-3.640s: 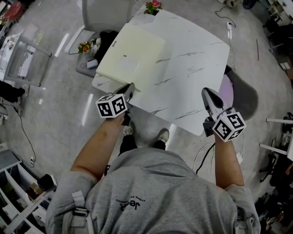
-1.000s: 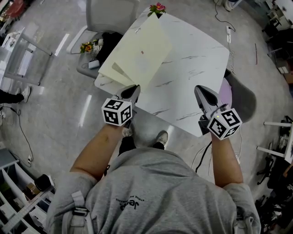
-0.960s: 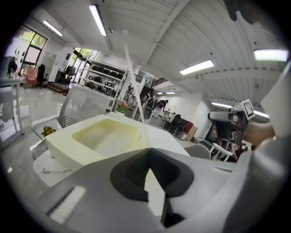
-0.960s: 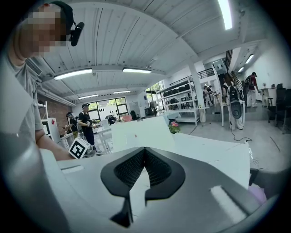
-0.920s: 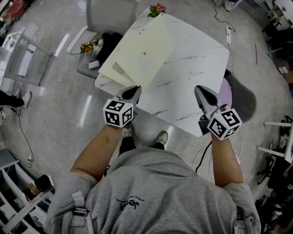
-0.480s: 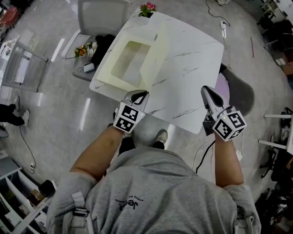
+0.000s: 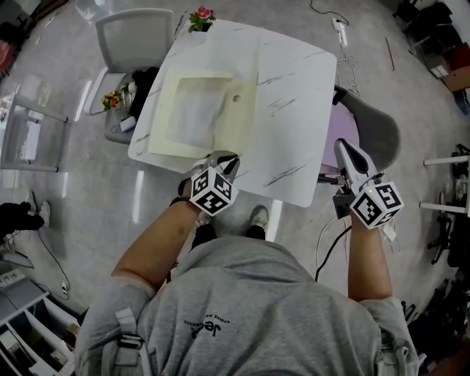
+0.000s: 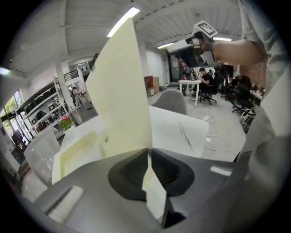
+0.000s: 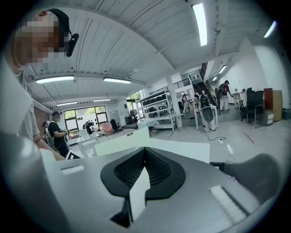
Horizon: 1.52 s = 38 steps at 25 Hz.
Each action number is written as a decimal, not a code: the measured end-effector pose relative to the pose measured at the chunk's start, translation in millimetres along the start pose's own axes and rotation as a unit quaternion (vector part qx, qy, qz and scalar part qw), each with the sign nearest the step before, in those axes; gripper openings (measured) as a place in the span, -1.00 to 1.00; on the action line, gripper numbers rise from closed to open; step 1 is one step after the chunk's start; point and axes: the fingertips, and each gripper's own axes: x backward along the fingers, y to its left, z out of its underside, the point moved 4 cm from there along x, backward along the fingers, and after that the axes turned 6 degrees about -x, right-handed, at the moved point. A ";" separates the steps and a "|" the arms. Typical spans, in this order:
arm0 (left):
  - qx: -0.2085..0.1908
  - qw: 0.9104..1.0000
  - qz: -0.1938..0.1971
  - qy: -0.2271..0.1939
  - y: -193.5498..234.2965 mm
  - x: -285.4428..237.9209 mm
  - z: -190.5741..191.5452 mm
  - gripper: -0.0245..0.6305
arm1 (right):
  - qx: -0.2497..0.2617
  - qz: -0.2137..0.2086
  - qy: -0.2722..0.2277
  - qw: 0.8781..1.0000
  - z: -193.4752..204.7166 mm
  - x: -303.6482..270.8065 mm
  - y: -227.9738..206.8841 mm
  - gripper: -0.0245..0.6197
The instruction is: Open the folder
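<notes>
a: at the table's near edge, six o'clock of the folder [image 7: 192, 114], the left gripper [image 7: 222, 157] pinches the cover [image 8: 120, 100] by its lower corner. its jaws have just been easing apart a touch, but the sheet sits between the pads and they press on it.

b: so what worries you?

a: that thin pinch. if it loosens more while the cover stands this steep, i think the sheet slips out and flops back shut. nothing steadies the base either: the right gripper [image 7: 345, 147] is off at four o'clock of the table [image 7: 294, 95], jaws together on nothing, well apart from the folder.

b: so a sideways pull could drag the whole thing?

a: likely. the marble-look top seems slick, and the folder's nine o'clock side lies close to that edge of the table. a hard tug on one corner could also crease it.

b: how does the folder look?

a: pale cream, stiff card. the base lies flat on the table's left half, with a raised border round a shallow pocket [image 7: 194, 110]. the cover rises from its three o'clock side, partway over, a small round snap [image 7: 236, 98] on its inner face. beyond, at twelve o'clock, flowers [image 7: 201, 16] stand at the far corner.
</notes>
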 end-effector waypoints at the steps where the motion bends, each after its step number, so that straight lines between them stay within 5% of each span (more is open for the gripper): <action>1: -0.002 1.000 0.010 0.007 -2.7 -5.0 -1.1 -0.68 | -0.002 0.003 -0.004 1.000 -0.1 5.0 -4.6 -0.91; 7: -0.051 0.994 0.073 0.057 -21.3 -34.2 -9.1 -0.63 | -0.014 0.028 -0.016 0.999 -0.4 33.5 -27.1 -0.91; 16: -0.112 0.974 0.163 0.115 -45.7 -81.7 -12.2 -0.60 | -0.027 0.055 -0.024 0.998 4.2 65.1 -52.4 -0.91; 23: -0.061 0.956 0.240 0.156 -47.8 -113.3 -9.4 -0.59 | -0.038 0.075 -0.019 0.996 10.6 80.3 -67.6 -0.91; 27: -0.032 0.958 0.220 0.181 -24.2 -130.4 -10.9 -0.70 | -0.039 0.075 -0.022 0.996 14.7 82.1 -72.8 -0.91; 30: 0.009 0.950 0.238 0.199 -29.0 -132.6 -6.1 -0.72 | -0.036 0.073 -0.018 0.997 20.4 79.0 -74.8 -0.91; 38: 0.023 0.949 0.231 0.214 -29.8 -137.0 -8.5 -0.72 | -0.039 0.068 0.007 0.997 44.1 56.6 -85.2 -0.91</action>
